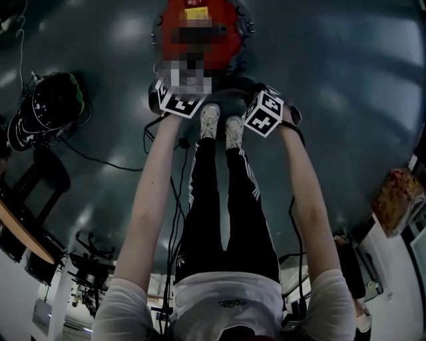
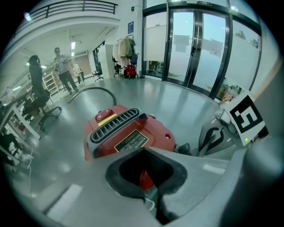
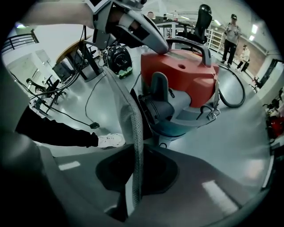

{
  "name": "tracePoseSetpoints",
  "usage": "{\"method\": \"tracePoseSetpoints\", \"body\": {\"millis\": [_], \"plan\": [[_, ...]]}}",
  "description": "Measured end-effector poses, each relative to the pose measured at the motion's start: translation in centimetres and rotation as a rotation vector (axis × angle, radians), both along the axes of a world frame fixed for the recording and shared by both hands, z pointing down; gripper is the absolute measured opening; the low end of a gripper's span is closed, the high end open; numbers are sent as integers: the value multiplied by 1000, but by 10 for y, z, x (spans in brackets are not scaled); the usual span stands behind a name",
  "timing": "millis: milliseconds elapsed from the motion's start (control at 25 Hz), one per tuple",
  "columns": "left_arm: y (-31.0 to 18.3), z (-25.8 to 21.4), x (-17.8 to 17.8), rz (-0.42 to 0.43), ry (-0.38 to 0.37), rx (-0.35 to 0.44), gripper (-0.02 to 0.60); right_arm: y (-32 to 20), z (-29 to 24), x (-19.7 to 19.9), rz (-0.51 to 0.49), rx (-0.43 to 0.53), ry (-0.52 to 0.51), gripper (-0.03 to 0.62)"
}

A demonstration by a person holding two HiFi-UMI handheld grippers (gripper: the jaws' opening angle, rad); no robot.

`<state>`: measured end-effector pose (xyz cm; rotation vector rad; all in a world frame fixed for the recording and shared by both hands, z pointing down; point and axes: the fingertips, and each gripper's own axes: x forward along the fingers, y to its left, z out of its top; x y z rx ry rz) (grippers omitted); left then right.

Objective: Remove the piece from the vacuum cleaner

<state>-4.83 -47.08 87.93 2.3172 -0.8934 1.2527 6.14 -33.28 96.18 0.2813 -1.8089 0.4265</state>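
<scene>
The red vacuum cleaner (image 1: 226, 20) (image 2: 128, 133) (image 3: 182, 66) stands on the grey floor just ahead of the person's white shoes (image 1: 221, 126). A thin grey mesh-edged filter piece (image 3: 133, 128) hangs beside it, apart from its body, and shows as a dark arc (image 1: 226, 91) between the two marker cubes. My right gripper (image 1: 263, 113) (image 3: 137, 148) is shut on the piece's lower edge. My left gripper (image 1: 180, 100) (image 2: 144, 150) looks shut too. In the right gripper view the left gripper (image 3: 133, 26) sits at the piece's upper end.
A black hose (image 3: 235, 93) curls behind the vacuum. A power cable (image 1: 100, 158) runs to a black canister (image 1: 53, 106) on the left. Office chairs and desks (image 2: 40, 106) stand further left, glass doors (image 2: 195, 48) lie ahead, and people stand far off (image 2: 62, 71).
</scene>
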Motion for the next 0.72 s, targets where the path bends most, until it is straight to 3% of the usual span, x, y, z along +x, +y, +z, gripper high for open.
{"method": "tracePoseSetpoints", "body": {"millis": [240, 480, 600, 720], "plan": [[-1, 0, 1, 8, -5, 28, 1, 0, 2, -1, 13, 20, 0, 37], [0, -1, -1, -14, 8, 26, 1, 19, -5, -6, 99, -9, -41, 37], [-1, -1, -1, -13, 6, 25, 1, 47, -7, -13, 44, -33, -57, 37], [-1, 0, -1, -17, 9, 20, 1, 94, 5, -23, -77, -86, -28, 37]]}}
